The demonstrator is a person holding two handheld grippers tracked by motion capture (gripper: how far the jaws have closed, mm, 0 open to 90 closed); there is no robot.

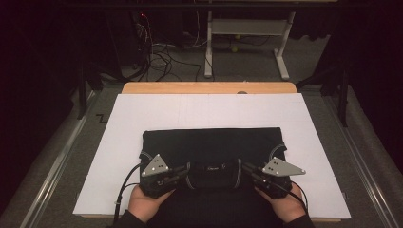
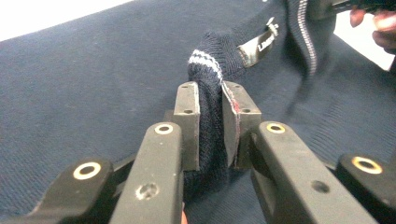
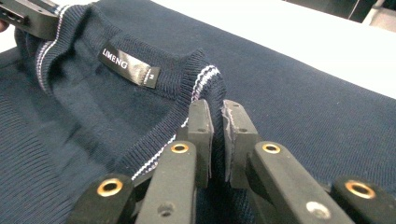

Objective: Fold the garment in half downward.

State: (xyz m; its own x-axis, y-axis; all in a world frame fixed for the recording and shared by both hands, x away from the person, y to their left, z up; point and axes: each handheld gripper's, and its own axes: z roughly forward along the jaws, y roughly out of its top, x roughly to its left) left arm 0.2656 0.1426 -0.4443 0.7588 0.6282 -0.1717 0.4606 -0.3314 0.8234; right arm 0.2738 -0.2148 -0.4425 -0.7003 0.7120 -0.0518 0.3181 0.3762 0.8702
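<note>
Navy sweater (image 1: 214,142) flat on white sheet (image 1: 119,156). Left gripper (image 2: 210,126) and right gripper (image 3: 217,135) each clamp collar (image 3: 201,74) edge, opposite sides.

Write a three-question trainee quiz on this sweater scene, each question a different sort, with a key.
1. True or false: the left gripper is shut on the sweater collar.
2. What word is on the neck label?
3. The sweater lies on: A) bare wood, B) a white sheet, C) the floor.

Key: 1 true. 2 LIMENG. 3 B.
</note>
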